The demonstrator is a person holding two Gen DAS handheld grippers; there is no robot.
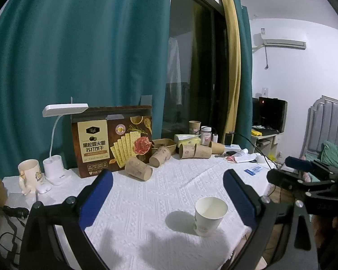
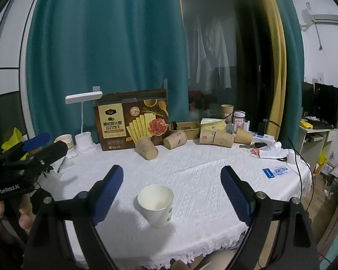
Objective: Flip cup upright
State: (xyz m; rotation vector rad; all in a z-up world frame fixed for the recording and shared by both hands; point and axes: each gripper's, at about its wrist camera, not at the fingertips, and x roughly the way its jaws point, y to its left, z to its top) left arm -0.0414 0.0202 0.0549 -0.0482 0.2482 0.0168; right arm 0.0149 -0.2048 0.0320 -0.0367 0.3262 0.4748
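Note:
A white paper cup (image 1: 210, 216) stands upright, mouth up, on the white tablecloth (image 1: 146, 193) near the table's front edge. My left gripper (image 1: 167, 180) is open; the cup stands between its blue pads, nearer the right one, and neither pad touches it. In the right wrist view the same cup (image 2: 156, 205) stands between the wide-apart pads of my right gripper (image 2: 171, 177), which is open too and clear of the cup. Each gripper shows at the edge of the other's view, held by a hand.
Several brown paper cups (image 2: 147, 148) lie on their sides in a row at the back, in front of a cracker box (image 2: 133, 121). A white desk lamp (image 2: 84, 121), a mug (image 1: 29, 173), a tissue pack, jars and cables crowd the far side. A blue card (image 2: 276, 171) lies at the right.

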